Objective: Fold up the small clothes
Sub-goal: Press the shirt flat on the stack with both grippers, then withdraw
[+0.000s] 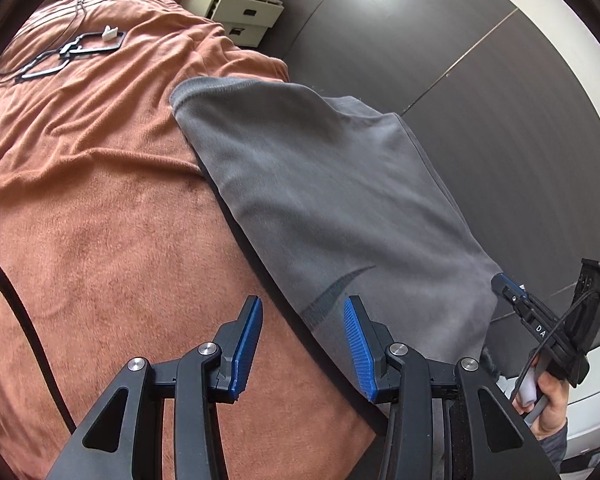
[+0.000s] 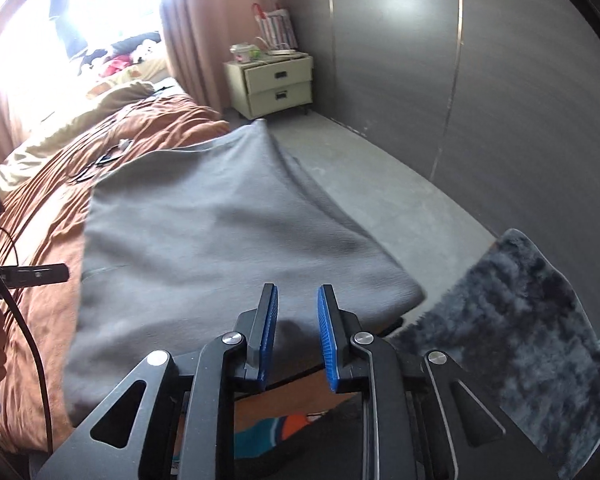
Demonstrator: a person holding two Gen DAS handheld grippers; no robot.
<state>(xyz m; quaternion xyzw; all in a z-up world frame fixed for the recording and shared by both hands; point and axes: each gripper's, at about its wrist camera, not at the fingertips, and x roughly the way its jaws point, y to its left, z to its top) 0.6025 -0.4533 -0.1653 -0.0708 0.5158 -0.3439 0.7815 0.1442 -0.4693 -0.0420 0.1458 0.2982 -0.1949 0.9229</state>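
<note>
A grey garment with a dark swoosh mark lies flat on the brown blanket, its far side draped over the bed's edge. My left gripper hovers open over the garment's near left edge, nothing between its blue pads. In the right wrist view the garment spreads out ahead of my right gripper, whose jaws stand a little apart above the near hem with no cloth visibly pinched. From the left wrist view, the right gripper sits at the garment's right corner, held by a hand.
Black cables and flat frames lie on the blanket further up the bed. A cream nightstand stands by the curtain. Grey wardrobe panels line the right side across a strip of floor. A dark fluffy rug lies beside the bed.
</note>
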